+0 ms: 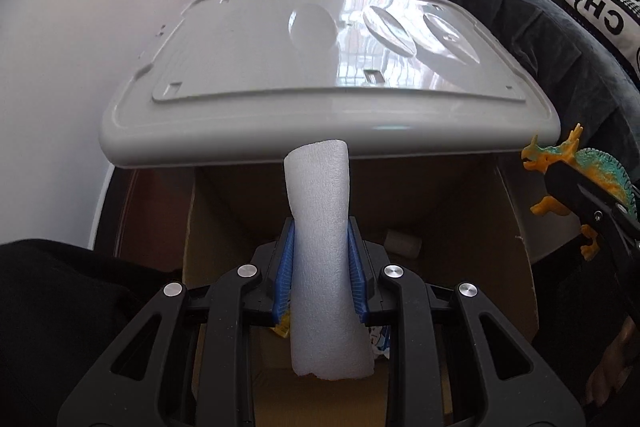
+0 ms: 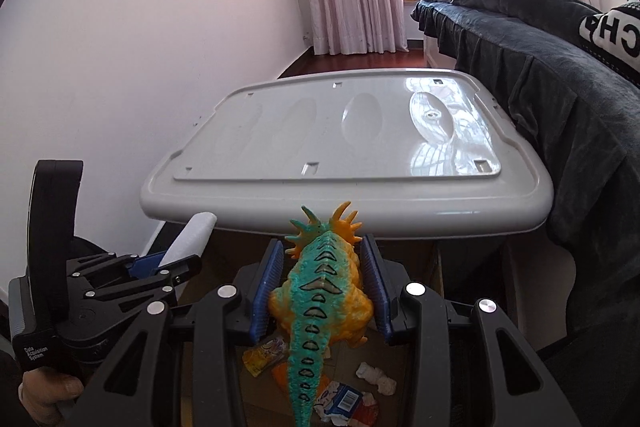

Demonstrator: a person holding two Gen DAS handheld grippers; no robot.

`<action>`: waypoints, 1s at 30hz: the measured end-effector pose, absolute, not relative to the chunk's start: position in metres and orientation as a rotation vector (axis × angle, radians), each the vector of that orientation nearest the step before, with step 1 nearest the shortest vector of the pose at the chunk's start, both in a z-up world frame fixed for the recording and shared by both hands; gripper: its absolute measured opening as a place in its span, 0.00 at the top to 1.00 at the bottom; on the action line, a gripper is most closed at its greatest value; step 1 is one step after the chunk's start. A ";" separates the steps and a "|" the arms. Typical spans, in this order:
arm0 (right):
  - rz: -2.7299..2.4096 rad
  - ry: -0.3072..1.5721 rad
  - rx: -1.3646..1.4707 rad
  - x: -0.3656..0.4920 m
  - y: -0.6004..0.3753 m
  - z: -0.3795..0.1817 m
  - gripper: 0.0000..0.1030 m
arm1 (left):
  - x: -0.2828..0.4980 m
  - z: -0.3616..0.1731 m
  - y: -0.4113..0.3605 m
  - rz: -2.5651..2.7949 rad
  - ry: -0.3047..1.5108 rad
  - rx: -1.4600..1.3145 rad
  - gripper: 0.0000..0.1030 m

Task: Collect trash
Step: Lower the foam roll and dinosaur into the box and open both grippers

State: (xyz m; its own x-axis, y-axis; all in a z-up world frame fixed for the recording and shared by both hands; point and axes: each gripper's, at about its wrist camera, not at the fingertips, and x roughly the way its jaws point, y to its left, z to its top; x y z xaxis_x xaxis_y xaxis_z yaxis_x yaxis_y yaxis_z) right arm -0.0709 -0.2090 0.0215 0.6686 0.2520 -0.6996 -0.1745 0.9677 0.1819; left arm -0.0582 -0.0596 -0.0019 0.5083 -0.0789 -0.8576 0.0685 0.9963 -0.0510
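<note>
Cardboard box (image 2: 436, 267), crumpled wrappers (image 2: 344, 397) inside

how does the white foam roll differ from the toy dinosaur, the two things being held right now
The white foam roll is a plain, smooth cylinder; the orange and teal plastic dinosaur is spiky, scaled and two-coloured. The roll sits in the left tool and sticks out well past its blue pads; the dinosaur sits in the right tool, head forward, tail trailing back toward the camera. Both are clamped between blue pads above a cardboard box with litter inside.
</note>
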 end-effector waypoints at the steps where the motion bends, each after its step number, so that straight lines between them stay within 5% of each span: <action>1: 0.238 0.824 0.097 -0.070 -0.208 0.012 0.61 | -0.059 -0.007 -0.060 -0.091 1.043 -0.012 0.77; 11: 0.228 1.029 0.122 -0.054 -0.205 -0.059 0.61 | -0.036 -0.075 -0.055 -0.052 1.218 -0.029 0.77; 26: 0.224 1.081 0.130 -0.048 -0.203 -0.072 0.60 | -0.037 -0.087 -0.050 -0.028 1.267 -0.011 0.74; 28: 0.227 1.088 0.132 -0.046 -0.201 -0.073 0.56 | -0.035 -0.088 -0.052 -0.017 1.264 -0.013 0.67; 29: 0.214 1.089 0.131 -0.045 -0.202 -0.072 0.36 | -0.035 -0.089 -0.051 -0.011 1.277 -0.017 0.48; 30: 0.197 1.077 0.131 -0.046 -0.205 -0.069 0.27 | -0.034 -0.090 -0.054 0.006 1.285 -0.018 0.22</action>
State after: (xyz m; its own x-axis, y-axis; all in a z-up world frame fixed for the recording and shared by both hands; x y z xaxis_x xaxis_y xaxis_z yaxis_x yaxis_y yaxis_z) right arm -0.0463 -0.2050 -0.0687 0.4587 0.2229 -0.8602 -0.0959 0.9748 0.2014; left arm -0.0344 -0.0540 -0.0898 0.2818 -0.0053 -0.9595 -0.0146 0.9998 -0.0098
